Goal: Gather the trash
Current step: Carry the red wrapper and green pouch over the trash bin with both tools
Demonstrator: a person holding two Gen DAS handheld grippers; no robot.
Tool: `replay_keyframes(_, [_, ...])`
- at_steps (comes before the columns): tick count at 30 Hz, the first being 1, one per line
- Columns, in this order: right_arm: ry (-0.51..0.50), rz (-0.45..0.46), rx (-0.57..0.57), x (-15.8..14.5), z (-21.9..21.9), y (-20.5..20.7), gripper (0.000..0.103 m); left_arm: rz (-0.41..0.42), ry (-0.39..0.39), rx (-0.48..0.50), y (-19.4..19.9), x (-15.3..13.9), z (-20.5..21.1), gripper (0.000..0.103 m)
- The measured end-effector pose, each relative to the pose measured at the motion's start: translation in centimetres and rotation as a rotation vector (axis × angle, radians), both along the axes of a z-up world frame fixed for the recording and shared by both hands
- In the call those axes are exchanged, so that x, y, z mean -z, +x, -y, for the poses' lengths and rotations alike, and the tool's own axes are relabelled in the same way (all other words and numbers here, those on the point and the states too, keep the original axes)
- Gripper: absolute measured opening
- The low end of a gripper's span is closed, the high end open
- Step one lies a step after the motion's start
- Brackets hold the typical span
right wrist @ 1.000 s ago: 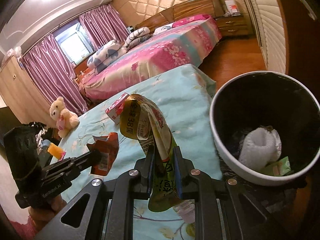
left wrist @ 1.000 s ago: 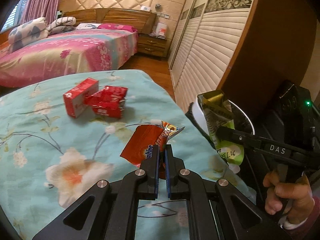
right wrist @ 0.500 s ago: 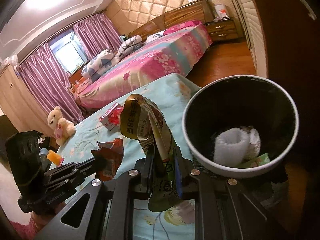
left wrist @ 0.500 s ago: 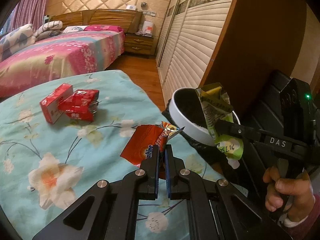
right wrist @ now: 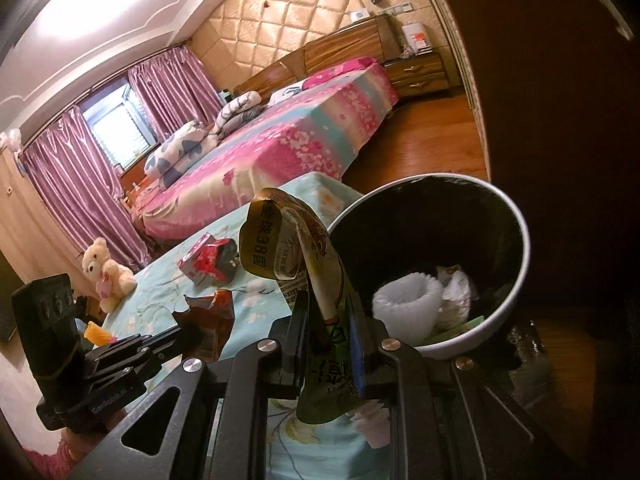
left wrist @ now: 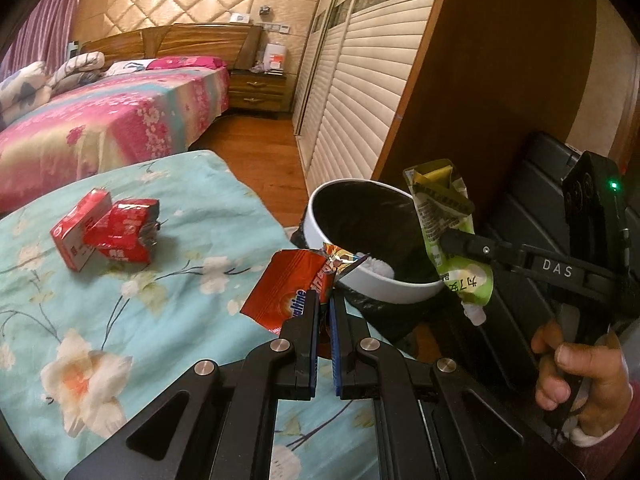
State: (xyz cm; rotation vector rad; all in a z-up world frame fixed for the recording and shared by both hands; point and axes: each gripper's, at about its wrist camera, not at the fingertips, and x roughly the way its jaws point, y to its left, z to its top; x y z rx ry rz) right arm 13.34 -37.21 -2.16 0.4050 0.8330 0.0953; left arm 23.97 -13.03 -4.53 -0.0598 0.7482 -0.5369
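My left gripper [left wrist: 325, 300] is shut on a red snack wrapper [left wrist: 282, 288], held over the table's right edge beside the white-rimmed trash bin [left wrist: 384, 286]. My right gripper [right wrist: 326, 312] is shut on a green drink pouch [right wrist: 320, 276], held just left of the bin [right wrist: 500, 312]; it also shows in the left wrist view [left wrist: 444, 240], over the bin's right rim. The bin has a black liner and holds white crumpled trash [right wrist: 408, 304]. Two red cartons [left wrist: 106, 228] lie on the floral tablecloth [left wrist: 80, 320].
A pink bed [left wrist: 100, 120] stands behind the table, with wooden floor [left wrist: 256, 140] between. A slatted wardrobe [left wrist: 360, 80] and a dark wooden panel [left wrist: 480, 80] rise right of the bin. A teddy bear [right wrist: 105, 272] sits at the table's far left.
Both grippers have moved right toward the bin with their trash. The bin now shows larger and closer in both views. The cartons have slid left in view.
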Motion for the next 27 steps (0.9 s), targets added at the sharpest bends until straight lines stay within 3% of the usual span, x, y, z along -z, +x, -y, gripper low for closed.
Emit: replay_keyframes(27, [-0.051,-0.014,0.084,0.6,3.6,1.1,0.018,0.021,0.017,0.070,3.8,-0.2,4.8,0.004])
